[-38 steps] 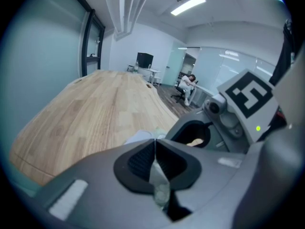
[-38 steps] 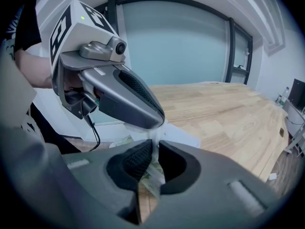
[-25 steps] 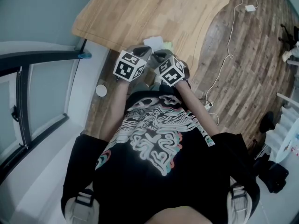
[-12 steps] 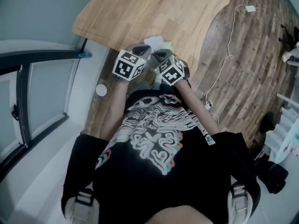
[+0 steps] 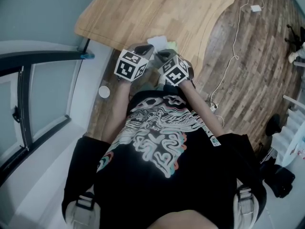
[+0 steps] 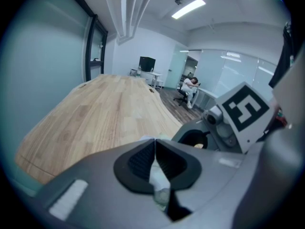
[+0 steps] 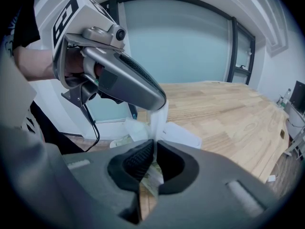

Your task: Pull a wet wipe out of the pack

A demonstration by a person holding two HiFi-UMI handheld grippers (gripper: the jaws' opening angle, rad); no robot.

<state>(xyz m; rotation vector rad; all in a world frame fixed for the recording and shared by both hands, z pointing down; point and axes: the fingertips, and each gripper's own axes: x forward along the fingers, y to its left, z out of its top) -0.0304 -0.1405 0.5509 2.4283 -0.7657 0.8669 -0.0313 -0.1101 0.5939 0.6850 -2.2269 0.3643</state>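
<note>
wipe (image 7: 159, 114) runs as a white strip between the two claws, right at the near edge of the wooden table (image 5: 157, 8). left gripper (image 6: 155, 143) is clenched on its upper end, right gripper (image 7: 153, 146) is pinched tight on the greenish pack (image 7: 151, 181) below, both close together.

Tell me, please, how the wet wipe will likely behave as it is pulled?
Probably floppy: the wet wipe hangs as a thin creased strip from the left gripper. Likely light, as a mere tip pinch lifts it. It may drag the pack, which the right gripper pinches.
</note>
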